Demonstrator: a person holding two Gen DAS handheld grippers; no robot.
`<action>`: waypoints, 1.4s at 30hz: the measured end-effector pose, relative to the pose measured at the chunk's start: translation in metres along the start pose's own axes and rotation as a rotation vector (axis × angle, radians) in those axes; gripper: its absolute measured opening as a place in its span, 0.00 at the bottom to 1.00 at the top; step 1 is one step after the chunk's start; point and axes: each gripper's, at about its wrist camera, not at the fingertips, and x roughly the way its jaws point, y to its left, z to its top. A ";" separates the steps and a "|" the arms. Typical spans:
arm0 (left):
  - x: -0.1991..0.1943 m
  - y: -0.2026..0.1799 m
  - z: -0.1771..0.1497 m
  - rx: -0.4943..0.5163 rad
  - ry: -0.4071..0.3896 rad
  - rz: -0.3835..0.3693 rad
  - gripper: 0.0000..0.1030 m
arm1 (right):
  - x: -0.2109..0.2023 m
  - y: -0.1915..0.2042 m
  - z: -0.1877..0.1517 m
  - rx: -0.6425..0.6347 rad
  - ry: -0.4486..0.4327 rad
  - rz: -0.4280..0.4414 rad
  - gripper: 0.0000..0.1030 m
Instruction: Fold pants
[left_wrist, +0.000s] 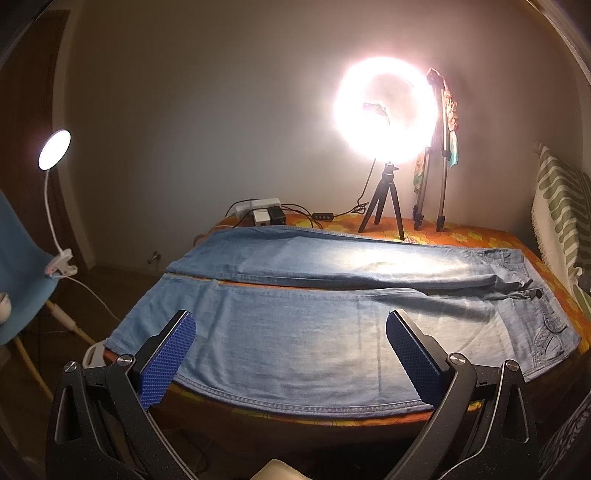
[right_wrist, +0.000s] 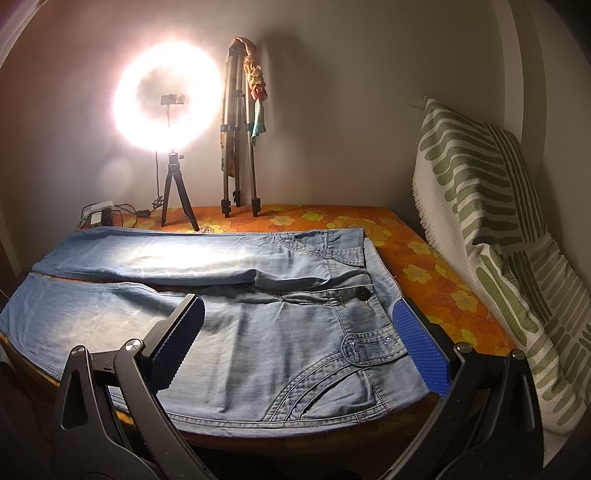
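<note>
Light blue jeans (left_wrist: 295, 339) lie flat and spread out on the orange flowered table, legs to the left, waistband to the right. In the right wrist view the jeans (right_wrist: 258, 332) show their waistband, button and front pocket. My left gripper (left_wrist: 291, 321) is open and empty, hovering over the near leg by the table's front edge. My right gripper (right_wrist: 297, 306) is open and empty, over the near hip and pocket, its right finger (right_wrist: 421, 347) at the waistband edge.
A lit ring light on a small tripod (left_wrist: 384, 110) and a folded tripod (left_wrist: 432, 177) stand at the back of the table (right_wrist: 424, 258). A power strip with cables (left_wrist: 258, 210) sits back left. A green-striped blanket (right_wrist: 498, 221) is at the right. A blue chair with clip lamp (left_wrist: 22, 258) stands left.
</note>
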 end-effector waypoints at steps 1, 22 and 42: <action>0.000 0.000 0.000 0.000 0.000 -0.001 1.00 | 0.000 0.002 0.000 -0.001 0.001 0.001 1.00; 0.017 0.046 0.007 -0.107 0.039 -0.017 0.87 | 0.005 0.001 0.011 -0.008 -0.010 0.119 1.00; 0.052 0.138 0.036 -0.137 0.134 0.086 0.61 | 0.038 0.043 0.059 -0.139 -0.012 0.326 1.00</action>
